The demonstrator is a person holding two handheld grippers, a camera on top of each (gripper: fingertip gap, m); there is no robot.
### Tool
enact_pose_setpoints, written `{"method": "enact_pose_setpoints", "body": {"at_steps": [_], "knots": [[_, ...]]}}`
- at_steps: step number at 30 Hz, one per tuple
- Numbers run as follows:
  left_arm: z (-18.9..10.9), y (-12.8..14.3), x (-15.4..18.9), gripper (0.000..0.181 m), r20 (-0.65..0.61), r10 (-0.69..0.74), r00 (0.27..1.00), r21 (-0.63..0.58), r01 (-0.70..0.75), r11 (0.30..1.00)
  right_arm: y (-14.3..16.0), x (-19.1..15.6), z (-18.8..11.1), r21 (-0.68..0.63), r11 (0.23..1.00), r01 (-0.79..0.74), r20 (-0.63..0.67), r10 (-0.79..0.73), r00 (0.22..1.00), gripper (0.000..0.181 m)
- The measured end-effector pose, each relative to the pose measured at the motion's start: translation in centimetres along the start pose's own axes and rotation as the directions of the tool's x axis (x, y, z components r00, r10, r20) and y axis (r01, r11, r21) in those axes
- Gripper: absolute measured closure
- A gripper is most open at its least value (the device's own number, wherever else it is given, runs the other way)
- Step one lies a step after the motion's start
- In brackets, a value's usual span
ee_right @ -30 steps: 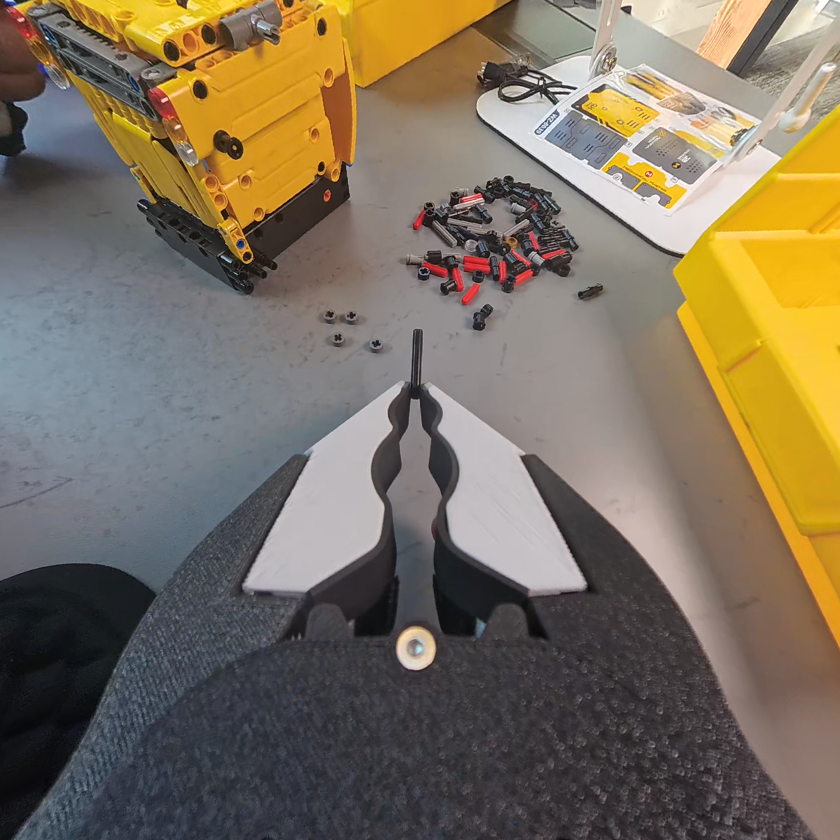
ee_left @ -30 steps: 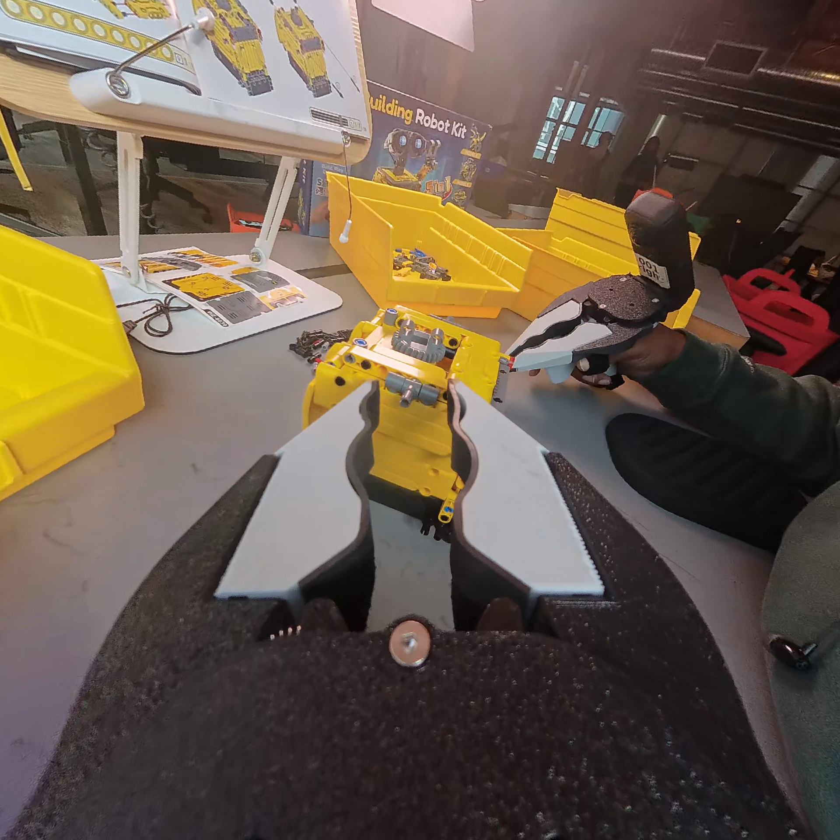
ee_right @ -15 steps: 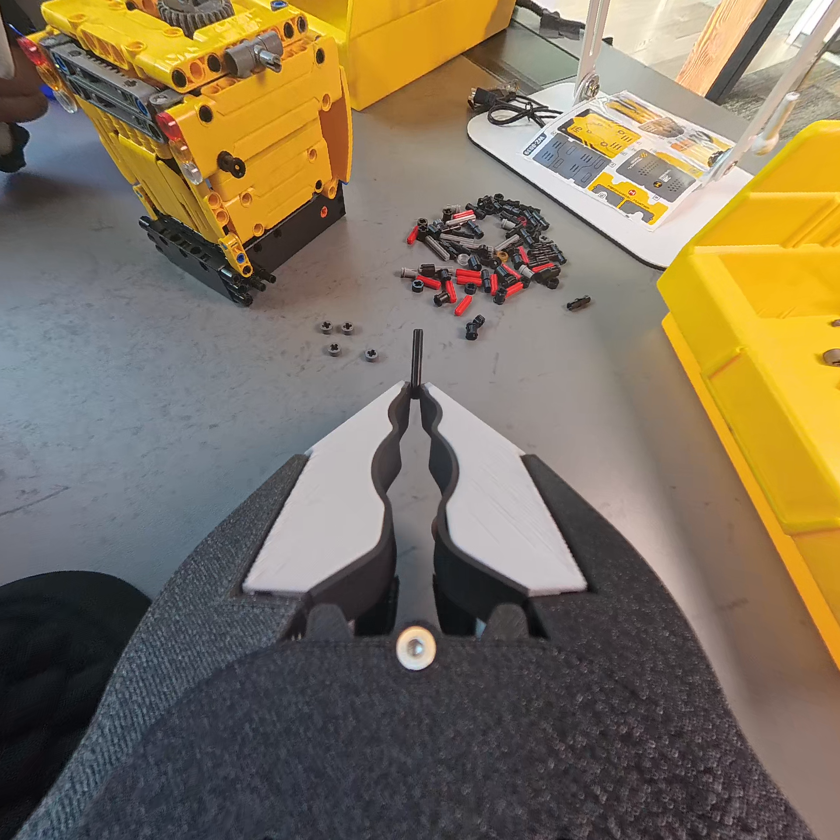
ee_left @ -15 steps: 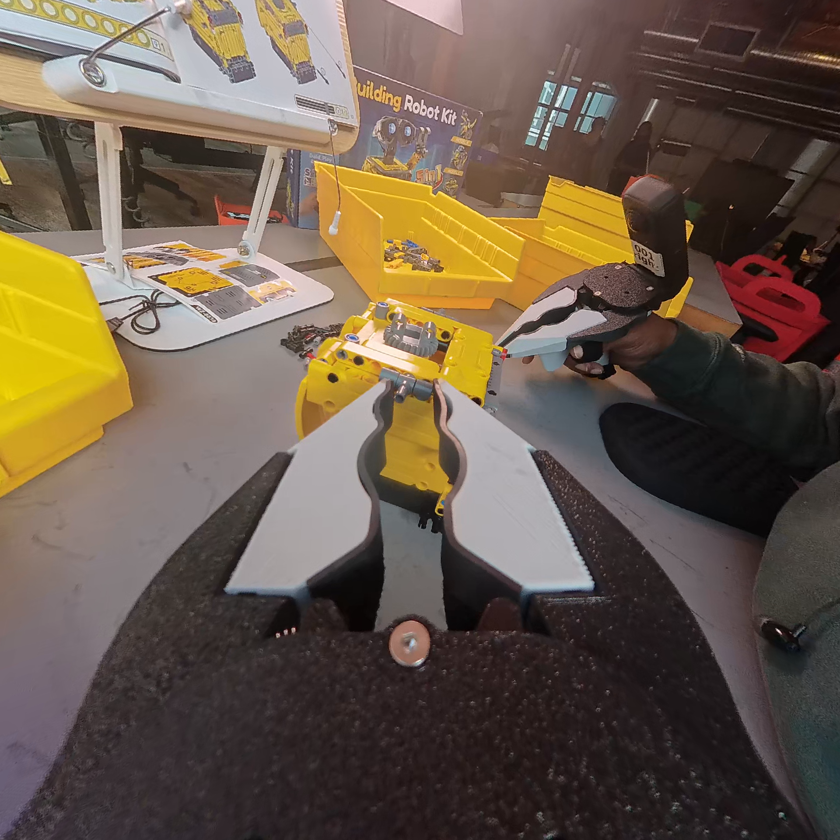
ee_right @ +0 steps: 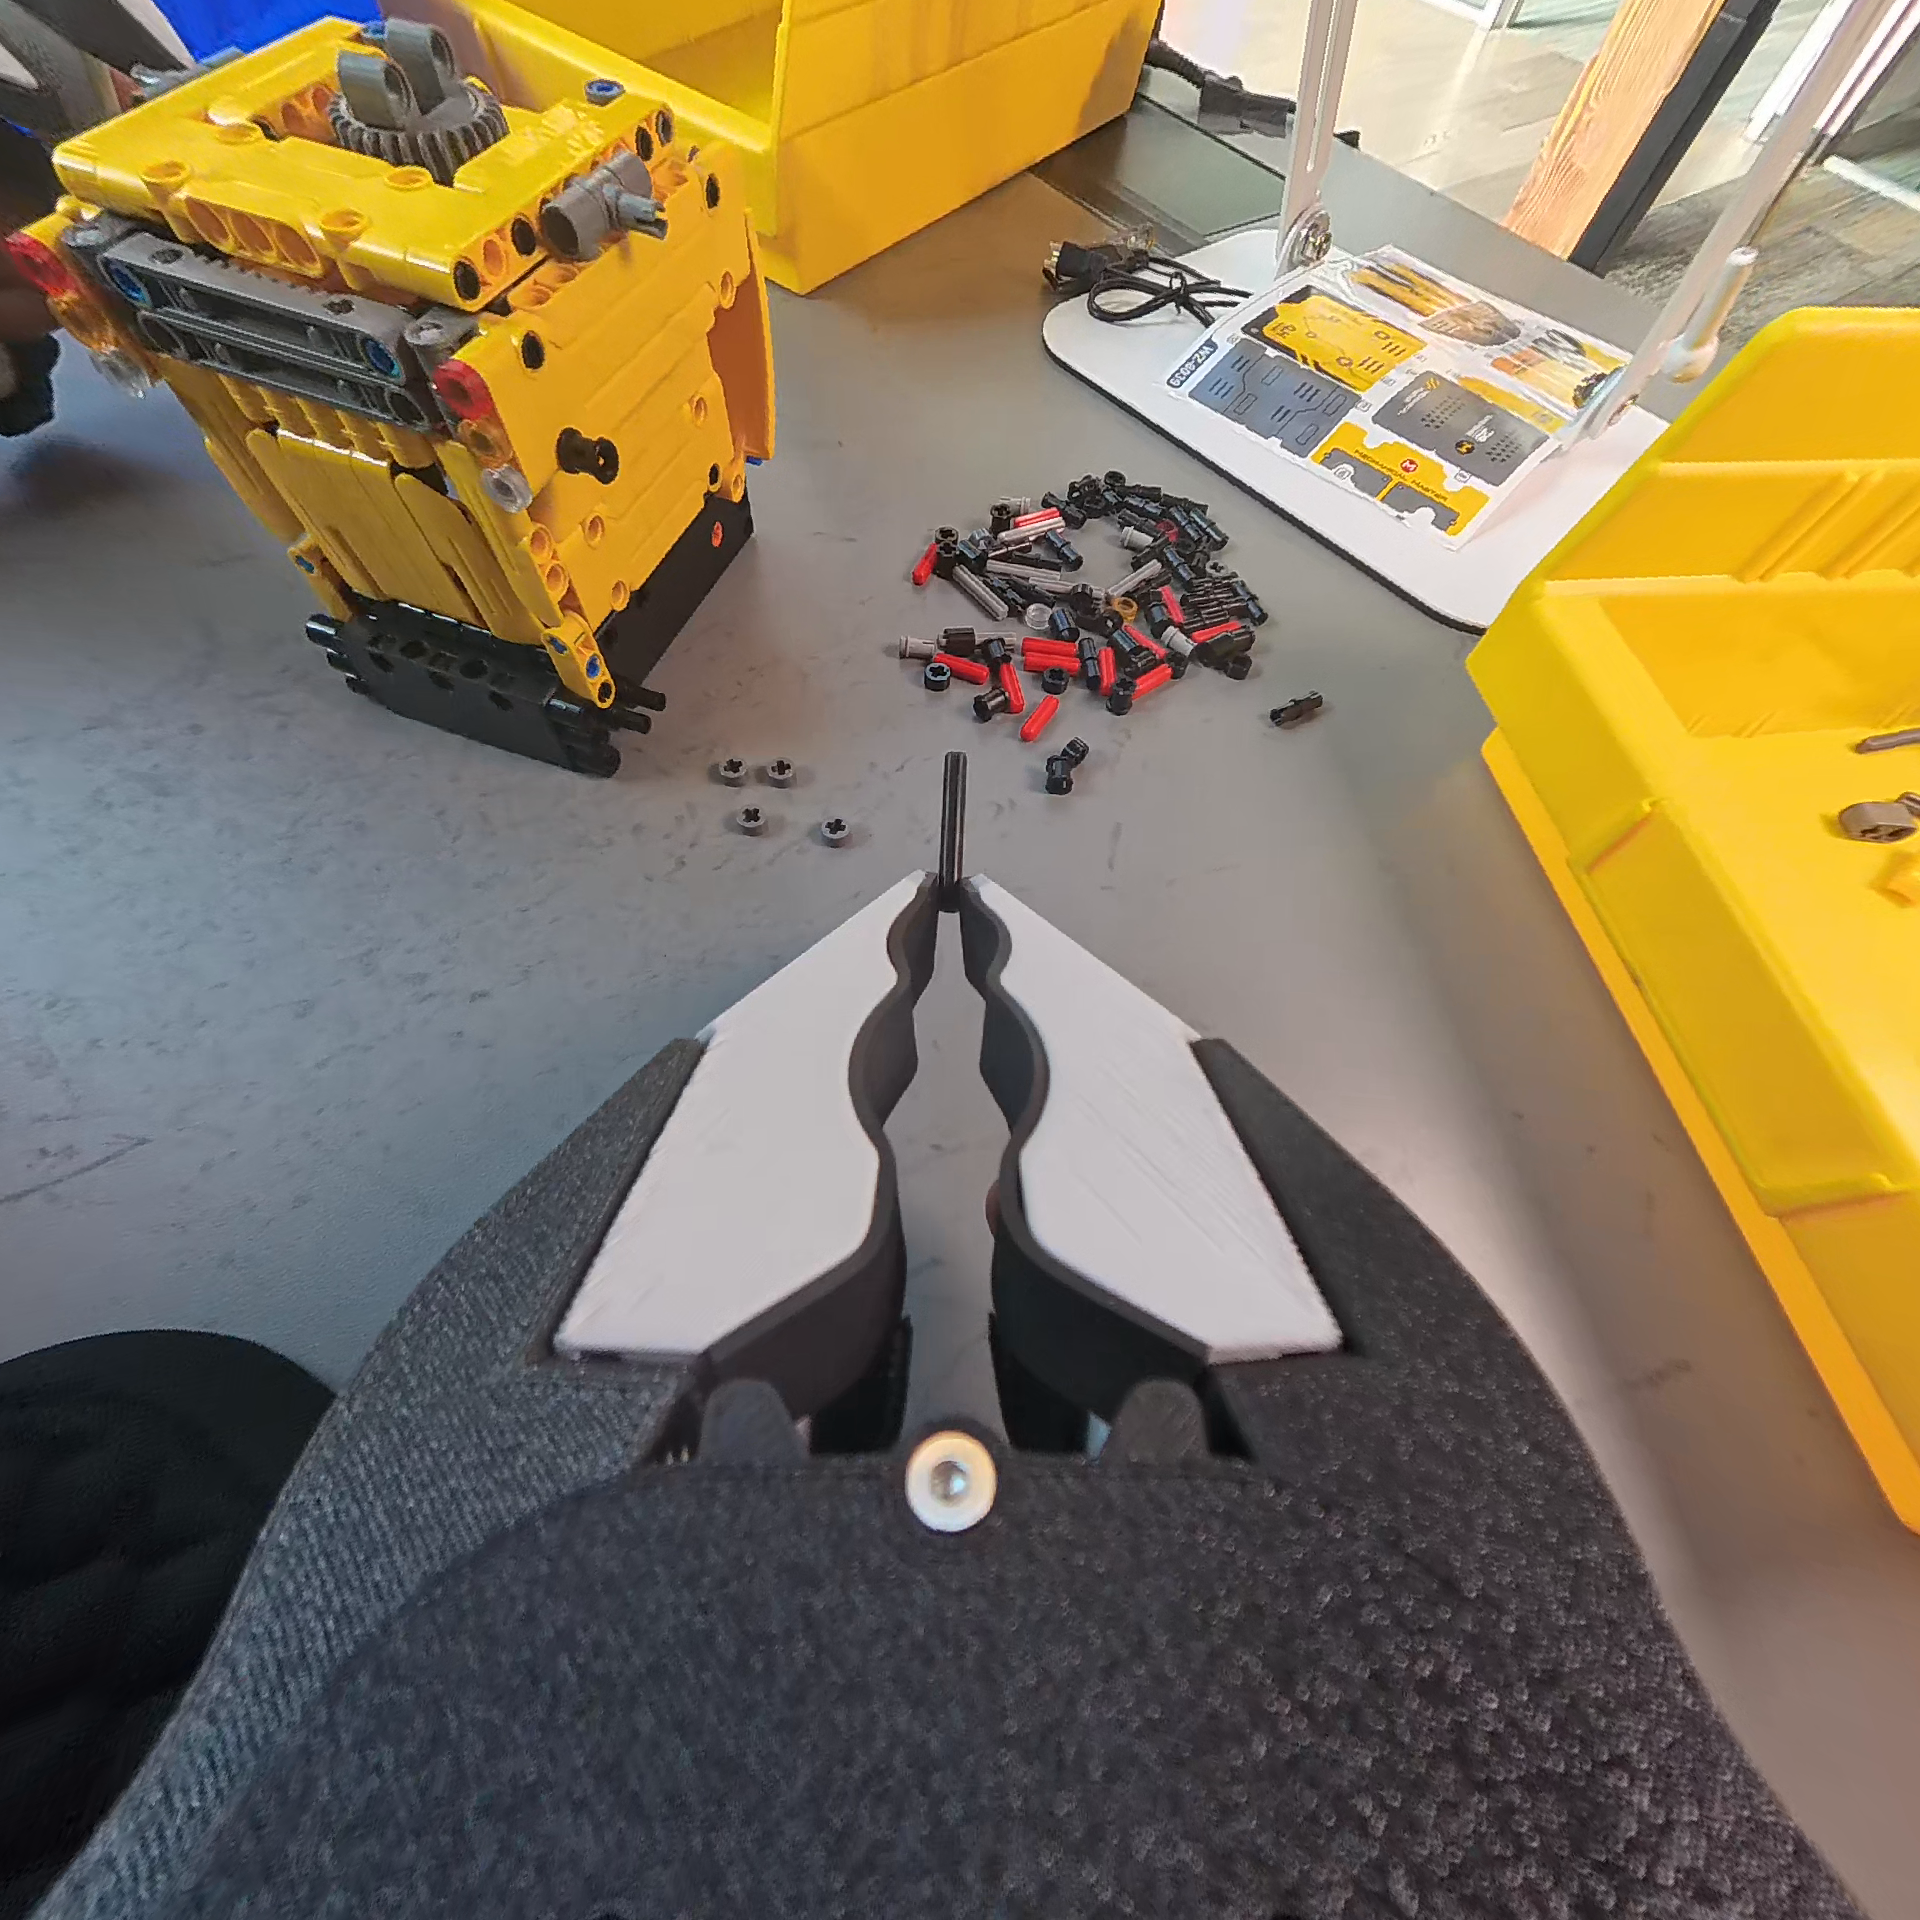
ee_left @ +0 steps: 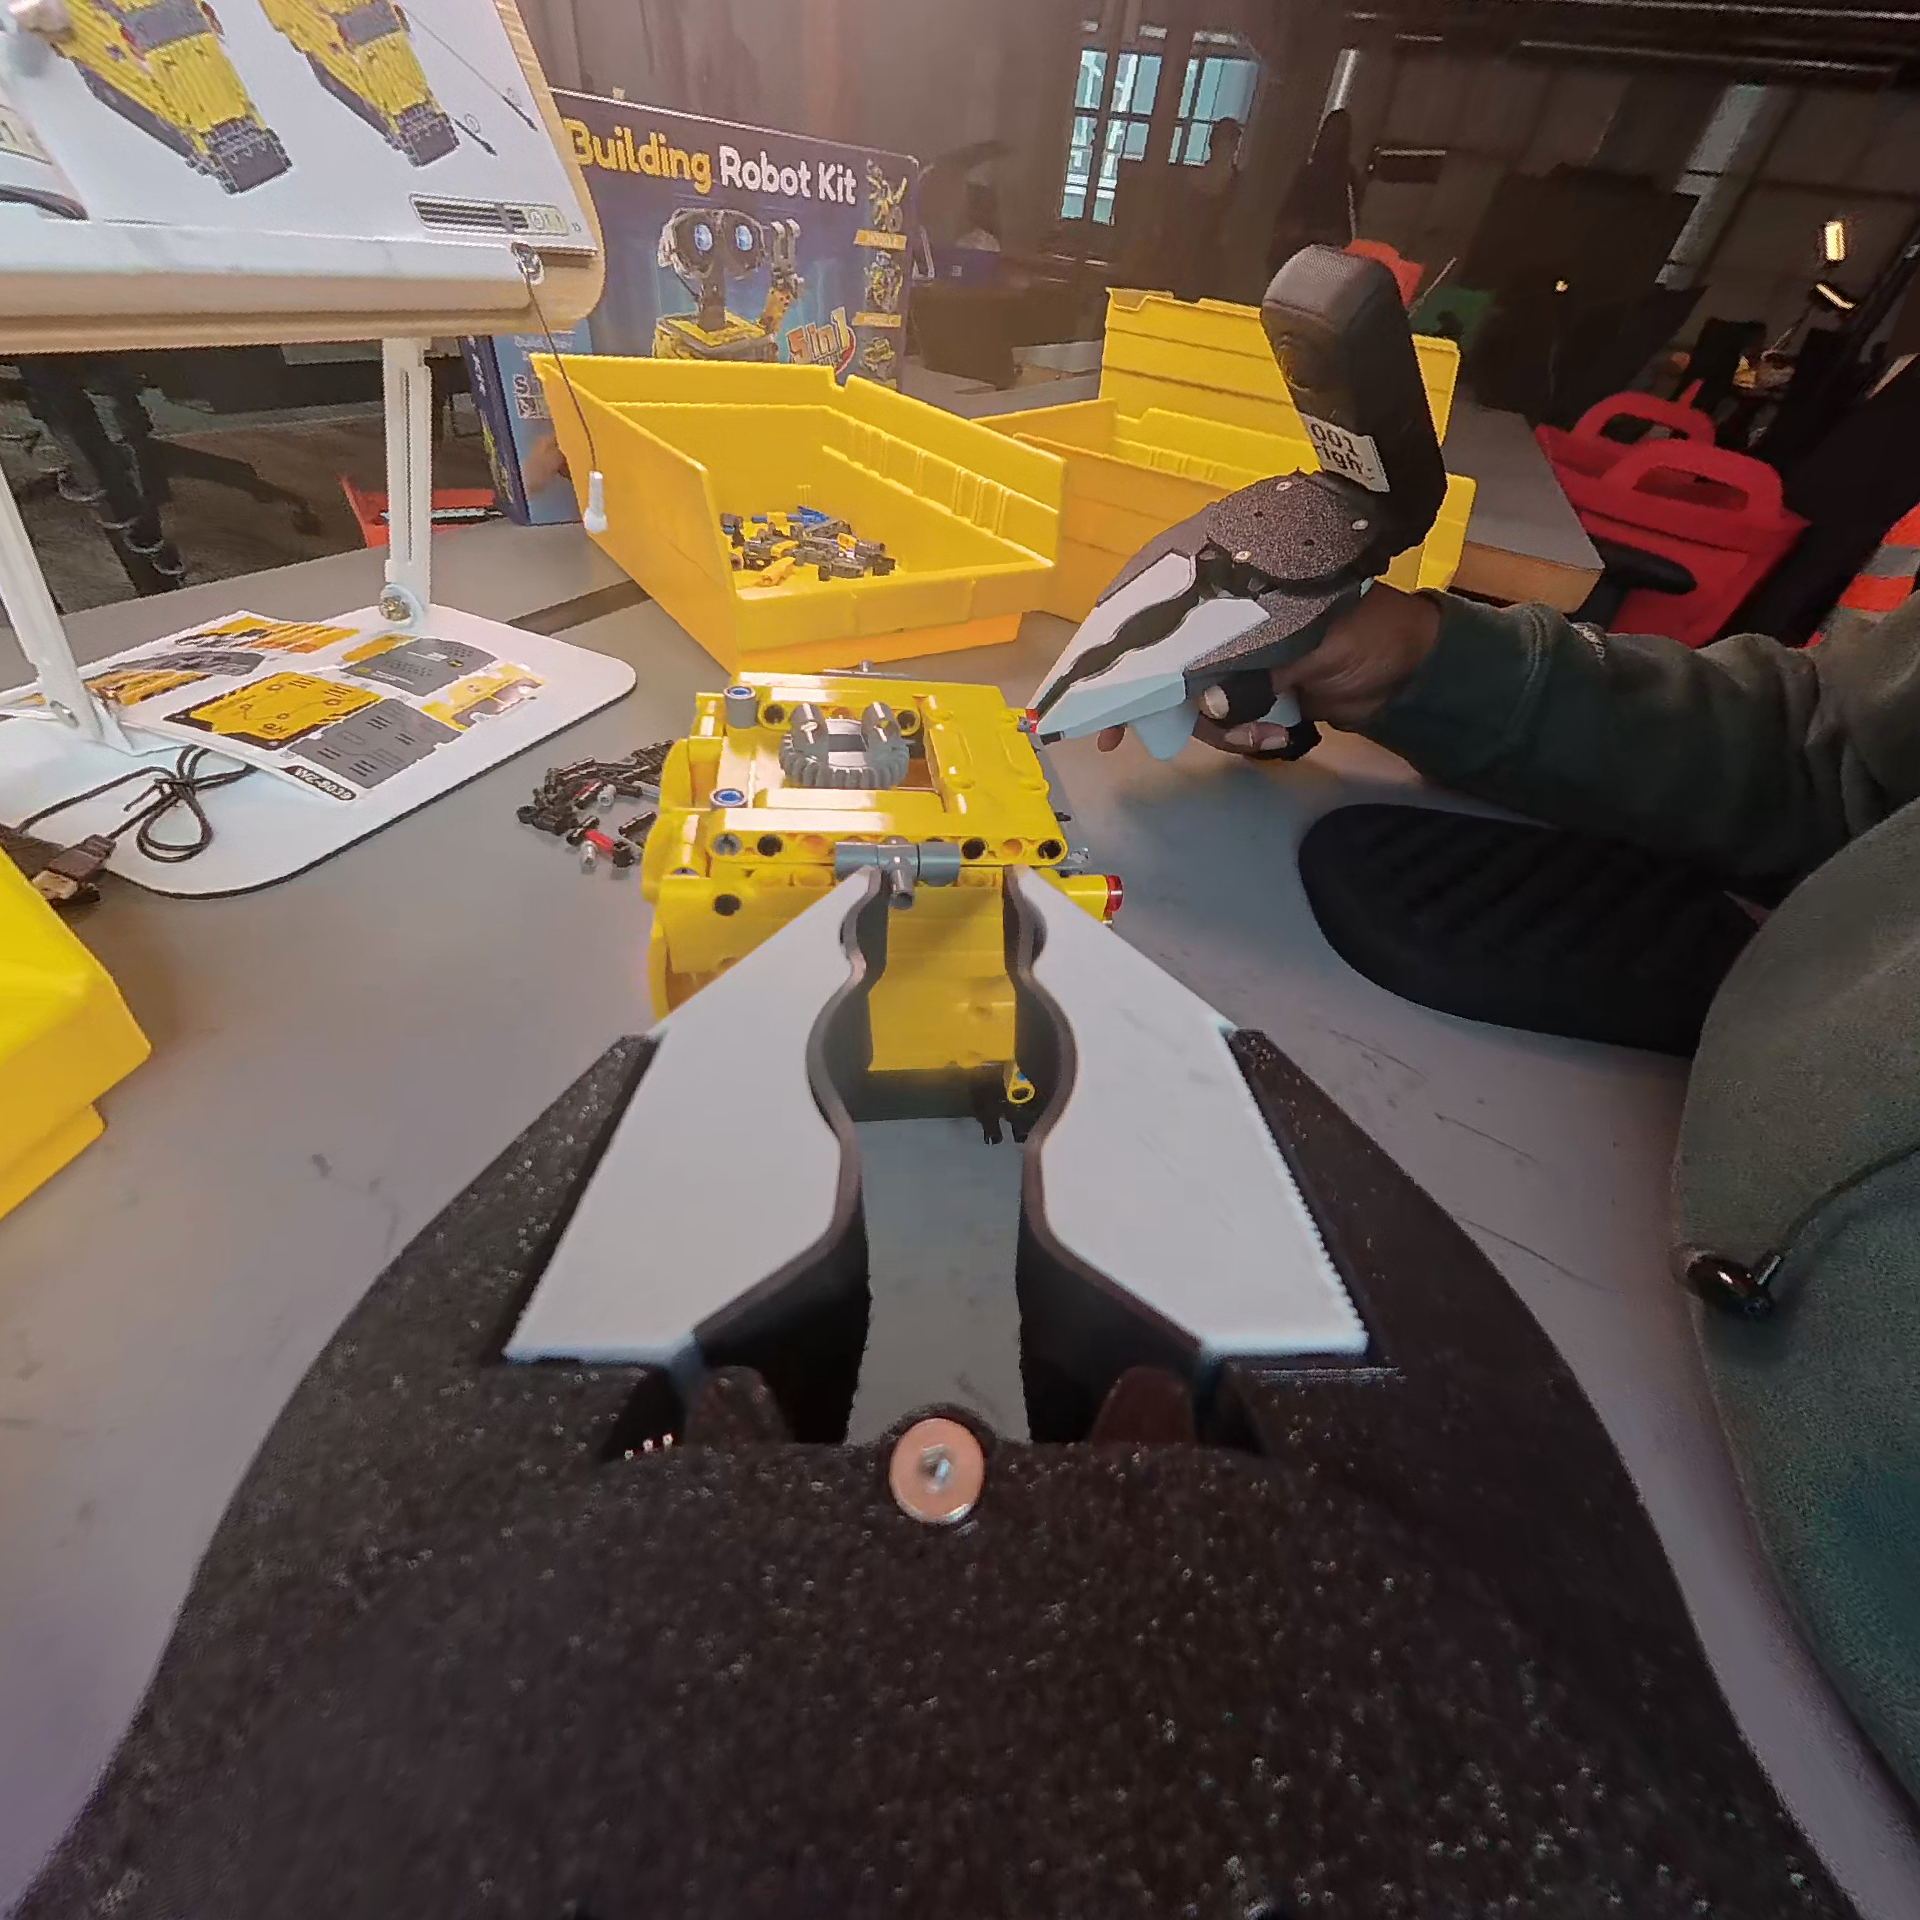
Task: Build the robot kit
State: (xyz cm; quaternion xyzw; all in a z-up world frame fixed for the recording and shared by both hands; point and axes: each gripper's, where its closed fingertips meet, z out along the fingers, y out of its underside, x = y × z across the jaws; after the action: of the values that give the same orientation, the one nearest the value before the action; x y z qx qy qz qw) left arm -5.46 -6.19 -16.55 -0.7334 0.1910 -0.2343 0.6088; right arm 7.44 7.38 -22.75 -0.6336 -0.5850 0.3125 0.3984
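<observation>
A yellow brick-built model (ee_left: pixel 862 790) with a grey gear on top stands on the grey table (ee_left: pixel 312 1039). My left gripper (ee_left: pixel 940 883) has its fingers pressed on either side of the model's near face, so it is shut on it. In the right wrist view the model (ee_right: pixel 416 343) is ahead to the left, and the left gripper is hidden behind it. My right gripper (ee_right: pixel 951 899) is shut on a thin black rod (ee_right: pixel 951 821) that sticks out past its tips, above the table. In the left wrist view the right gripper (ee_left: pixel 1049 727) hovers by the model's far right corner.
A pile of black, red and grey pins (ee_right: pixel 1091 613) and several small grey bushes (ee_right: pixel 779 800) lie ahead of the rod. Yellow bins (ee_right: pixel 1714 727) (ee_left: pixel 831 520), a white stand with instruction sheets (ee_left: pixel 312 707), a blue box (ee_left: pixel 727 208) and a black arm pad (ee_left: pixel 1507 914) surround the model. The left gripper's tips are roughly 20 cm from the right gripper's.
The model has tipped more upright and its top gear now shows fully. The left fingers have narrowed around it. The right gripper has drawn nearer the model, still holding the rod.
</observation>
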Motion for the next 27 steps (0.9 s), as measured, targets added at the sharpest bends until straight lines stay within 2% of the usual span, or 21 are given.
{"method": "enact_pose_setpoints", "body": {"at_steps": [7, 10, 17, 21, 24, 27], "knots": [[-0.1, -0.1, 0.8, 0.158, -0.037, 0.039, 0.999, -0.004, -0.039, 0.999, -0.8, 0.3, -0.4, 0.043, 0.999, -0.014, -0.013, 0.015, 1.000, 0.178], [-0.5, -0.7, 1.0, 0.159, -0.052, 0.047, 0.998, 0.029, -0.045, 0.999, -0.6, 0.4, -0.4, 0.029, 1.000, -0.001, -0.022, 0.002, 1.000, 0.178], [-1.8, -2.3, -1.9, 0.143, 0.110, 0.025, 0.994, 0.118, -0.038, 0.992, -0.1, 0.5, -0.2, 0.002, 1.000, 0.016, -0.033, -0.016, 0.999, 0.178], [-1.5, -1.6, -3.0, 0.123, 0.157, -0.020, 0.987, 0.100, 0.004, 0.995, -0.3, 0.4, -0.2, 0.011, 1.000, 0.019, -0.037, -0.019, 0.999, 0.178], [-0.7, -0.7, -2.7, 0.112, 0.117, -0.065, 0.991, 0.064, 0.058, 0.996, -0.8, 0.4, -0.4, 0.042, 0.999, 0.029, -0.042, -0.027, 0.999, 0.178], [0.0, 0.1, -2.1, 0.114, 0.094, -0.056, 0.994, 0.025, 0.054, 0.998, -1.0, 0.5, -0.5, 0.051, 0.998, 0.041, -0.053, -0.038, 0.998, 0.178]]}}
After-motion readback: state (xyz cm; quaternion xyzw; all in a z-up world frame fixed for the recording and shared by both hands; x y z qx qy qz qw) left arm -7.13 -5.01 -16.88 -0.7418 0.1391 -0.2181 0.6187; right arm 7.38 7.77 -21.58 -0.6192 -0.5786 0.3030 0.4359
